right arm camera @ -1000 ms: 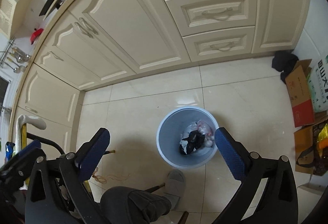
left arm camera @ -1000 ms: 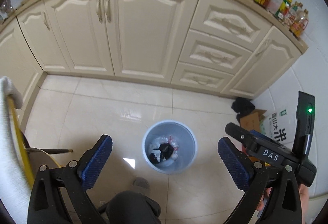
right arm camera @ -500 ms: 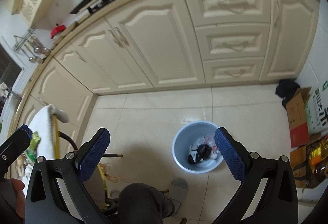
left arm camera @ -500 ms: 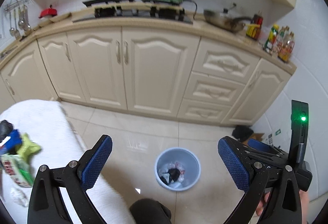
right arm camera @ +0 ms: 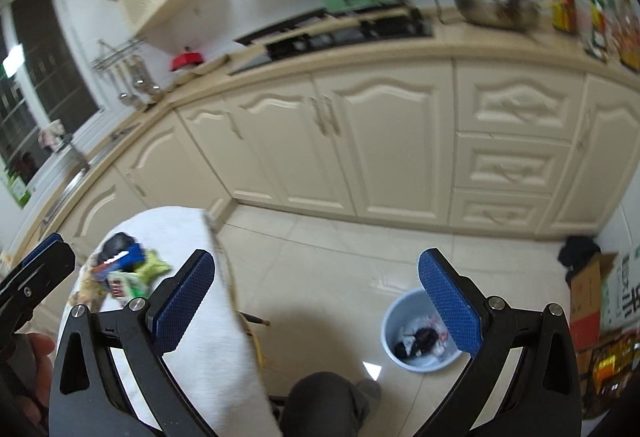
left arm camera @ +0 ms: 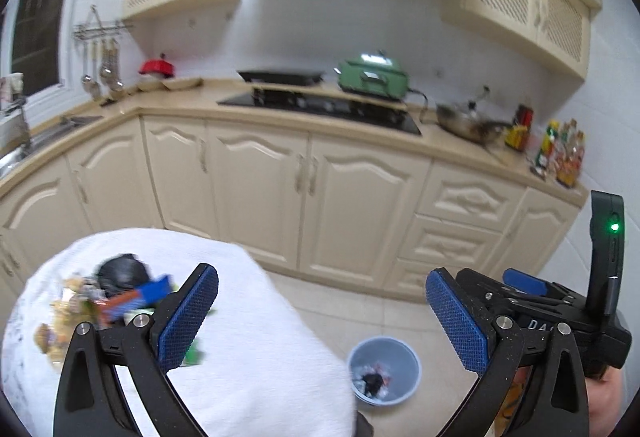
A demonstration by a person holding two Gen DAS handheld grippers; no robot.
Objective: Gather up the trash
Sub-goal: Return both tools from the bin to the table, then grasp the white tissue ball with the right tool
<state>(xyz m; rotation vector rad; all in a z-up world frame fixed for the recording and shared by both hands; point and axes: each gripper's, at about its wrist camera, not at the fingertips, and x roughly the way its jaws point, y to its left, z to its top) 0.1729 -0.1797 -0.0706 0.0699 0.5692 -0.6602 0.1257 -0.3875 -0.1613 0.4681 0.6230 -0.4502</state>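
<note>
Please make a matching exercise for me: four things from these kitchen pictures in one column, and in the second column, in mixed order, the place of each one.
Things:
1. trash bin
2. pile of wrappers
3. green cooker
4. cardboard box

Places:
A. on the countertop, behind the stove
B. on the white cloth surface
C. on the tiled floor, with trash inside
D. on the floor by the right wall

Pairs: 1-C, 2-B, 3-A, 4-D

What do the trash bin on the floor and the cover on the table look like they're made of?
The trash bin looks like smooth, thin-walled pale blue plastic with a faint sheen. The table cover looks like soft white cloth, matte, draping over the rounded edge; blur hides its weave.
</note>
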